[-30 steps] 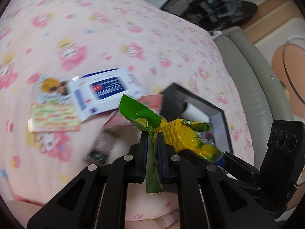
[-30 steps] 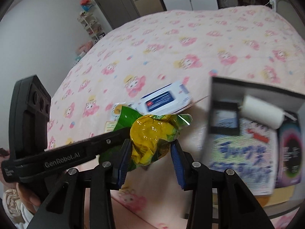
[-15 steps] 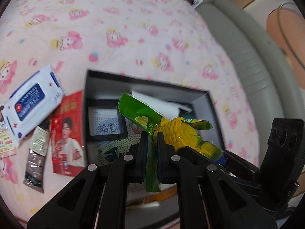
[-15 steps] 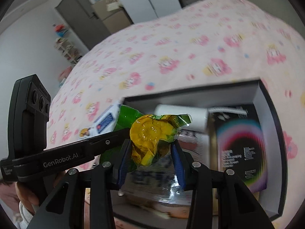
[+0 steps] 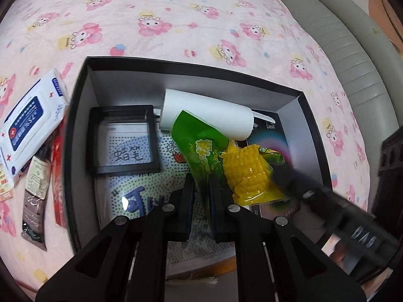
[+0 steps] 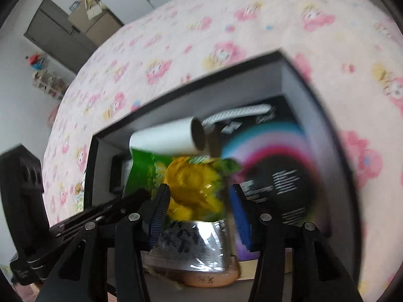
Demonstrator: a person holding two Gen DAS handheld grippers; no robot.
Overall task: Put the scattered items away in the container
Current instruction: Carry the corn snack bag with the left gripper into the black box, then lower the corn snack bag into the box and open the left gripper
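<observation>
On the pink cartoon-print bedspread (image 5: 176,12), left of the box, lies a white wipes pack (image 5: 30,115) with a blue label, its small print too fine to read. Just below it lie a slim brown-and-cream sachet (image 5: 35,193) and a red packet (image 5: 58,176) pressed against the box wall.

The black container (image 5: 75,130), a rectangular box with a grey inner lining, holds a black square frame (image 5: 123,139) over a sheet printed "蜡笔", a glossy dotted bag with large blue characters, a smooth white roll (image 5: 209,110), and a dark booklet (image 6: 284,176) with a rainbow arc, marked "Devil".

The left tool (image 5: 201,198) is clamped shut on the flat green edge of the corn packet (image 5: 241,173), a crinkly clear-and-green wrapper around a knobbly yellow cob, hanging above the box interior just in front of the roll. The writing on the green film is not legible.

The right tool (image 6: 199,211) has its blue ribbed pads on either side of the cob end of the same packet, and its jaws are opening; the left pad looks to touch the wrapper, the right one stands clear of it.
</observation>
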